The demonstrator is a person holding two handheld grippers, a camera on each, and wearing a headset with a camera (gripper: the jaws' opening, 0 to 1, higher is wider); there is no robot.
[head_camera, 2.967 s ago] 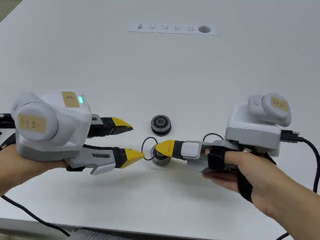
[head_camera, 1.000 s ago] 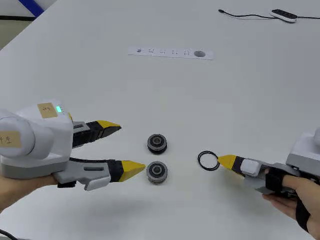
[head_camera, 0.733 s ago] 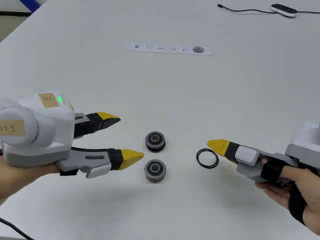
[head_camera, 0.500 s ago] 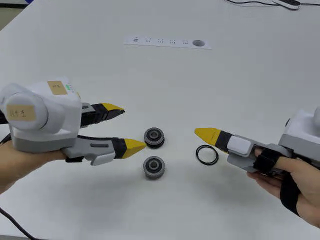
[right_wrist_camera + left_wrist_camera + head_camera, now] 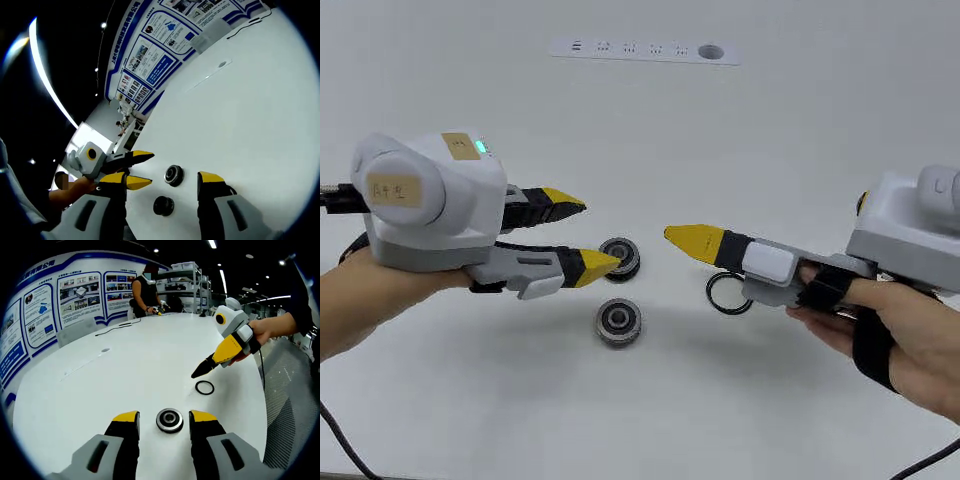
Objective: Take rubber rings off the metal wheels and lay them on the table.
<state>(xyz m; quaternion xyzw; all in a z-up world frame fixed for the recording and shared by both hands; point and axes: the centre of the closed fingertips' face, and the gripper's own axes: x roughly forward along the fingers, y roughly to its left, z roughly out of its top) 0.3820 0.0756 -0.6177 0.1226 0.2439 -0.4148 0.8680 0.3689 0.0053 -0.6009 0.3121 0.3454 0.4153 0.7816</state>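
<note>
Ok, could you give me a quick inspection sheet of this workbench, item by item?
Surface: white table, socket strip set in it.
Job's things: near wheel and far wheel, both metal; rubber ring lying flat beside them.
Clutter: nothing seen.
Grippers: left gripper open, tips at the far wheel; right gripper open, above the rubber ring.
Cables: black cable near the left gripper.
Surroundings: wall posters, a person at the table's far end.

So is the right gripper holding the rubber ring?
No, the rubber ring lies on the table, clear of the right gripper.
</note>
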